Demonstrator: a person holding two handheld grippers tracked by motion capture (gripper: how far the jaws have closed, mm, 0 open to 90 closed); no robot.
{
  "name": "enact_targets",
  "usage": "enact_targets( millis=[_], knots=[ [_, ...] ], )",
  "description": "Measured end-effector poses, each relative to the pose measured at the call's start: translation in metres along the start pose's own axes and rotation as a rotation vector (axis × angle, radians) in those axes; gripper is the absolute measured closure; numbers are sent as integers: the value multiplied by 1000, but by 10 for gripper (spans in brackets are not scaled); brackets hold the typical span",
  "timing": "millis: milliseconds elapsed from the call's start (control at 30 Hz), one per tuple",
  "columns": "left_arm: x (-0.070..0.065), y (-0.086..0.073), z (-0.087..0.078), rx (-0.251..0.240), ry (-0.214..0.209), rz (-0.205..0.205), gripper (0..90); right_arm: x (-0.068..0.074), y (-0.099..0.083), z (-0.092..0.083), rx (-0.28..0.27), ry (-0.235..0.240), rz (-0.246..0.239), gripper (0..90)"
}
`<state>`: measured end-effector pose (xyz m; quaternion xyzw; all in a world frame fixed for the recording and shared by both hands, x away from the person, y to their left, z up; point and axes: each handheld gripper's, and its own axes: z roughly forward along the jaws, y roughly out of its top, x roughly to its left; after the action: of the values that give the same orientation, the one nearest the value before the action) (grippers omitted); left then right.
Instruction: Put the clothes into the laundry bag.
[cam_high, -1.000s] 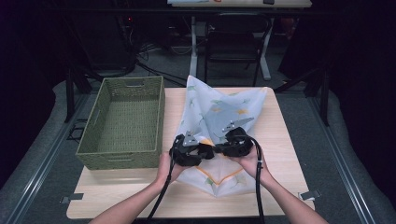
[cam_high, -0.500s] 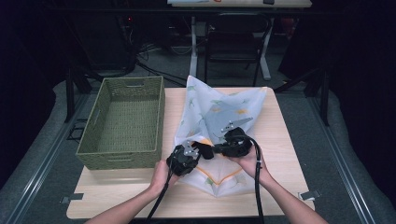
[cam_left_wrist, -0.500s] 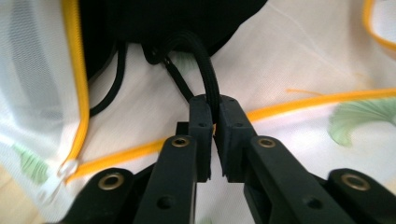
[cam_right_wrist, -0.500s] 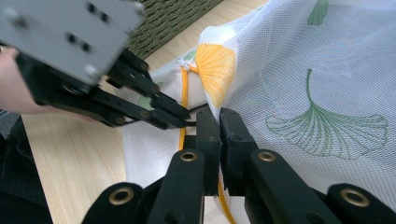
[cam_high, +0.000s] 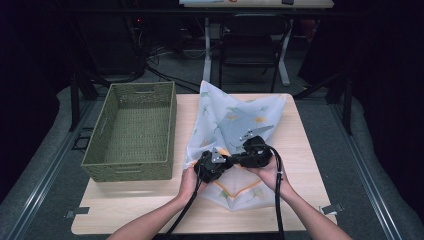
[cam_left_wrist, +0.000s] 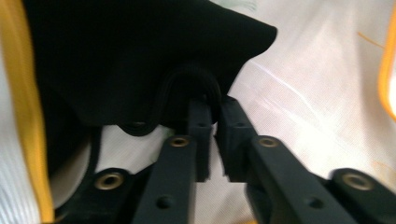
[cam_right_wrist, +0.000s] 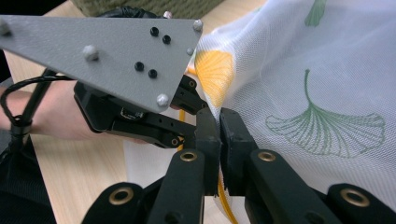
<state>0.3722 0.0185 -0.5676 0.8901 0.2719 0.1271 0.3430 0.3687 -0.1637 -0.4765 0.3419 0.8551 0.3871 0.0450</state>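
A sheer white cloth (cam_high: 235, 120) printed with green and orange leaves lies spread on the wooden table (cam_high: 150, 205). Both grippers meet tip to tip over its middle. My right gripper (cam_high: 239, 159) is shut on a raised fold of the cloth (cam_right_wrist: 327, 70), seen pinched at its jaws (cam_right_wrist: 218, 116). My left gripper (cam_high: 227, 162) faces it; its jaws have just closed and then eased a little, leaving a thin slit (cam_left_wrist: 212, 105). Its fingertips (cam_right_wrist: 189, 95) reach into the same fold beside an orange leaf. The right gripper's dark body blocks much of the left gripper view.
A green woven basket (cam_high: 135, 130) stands on the left part of the table, with nothing visible inside. Bare wood (cam_high: 130, 210) lies in front of it. Chairs and desk legs (cam_high: 250, 45) stand on the floor behind the table.
The left gripper drew left toward the person, then came back right against the right gripper's tips. The right gripper and the cloth have stayed put.
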Motion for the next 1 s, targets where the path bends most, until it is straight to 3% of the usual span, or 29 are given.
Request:
enact_targets(
  millis=[267,467,600,700,833,933,1000],
  knots=[
    [4,-8,-28,25,-61,22,614,2,1,2,13,-1,-5,872],
    [8,-11,-39,99,-67,33,532,3,1,3,18,-3,-6,871],
    [14,-14,-43,127,-35,20,549,3,1,3,13,-1,-14,871],
    [15,-15,-45,140,13,15,557,4,2,3,14,1,-18,871],
    [18,-15,-51,103,89,19,587,4,2,3,12,0,-15,871],
    [18,-15,-53,94,111,37,709,4,2,2,12,-1,-14,870],
    [18,-15,-49,118,129,81,819,4,2,3,9,-1,-18,870]
  ],
)
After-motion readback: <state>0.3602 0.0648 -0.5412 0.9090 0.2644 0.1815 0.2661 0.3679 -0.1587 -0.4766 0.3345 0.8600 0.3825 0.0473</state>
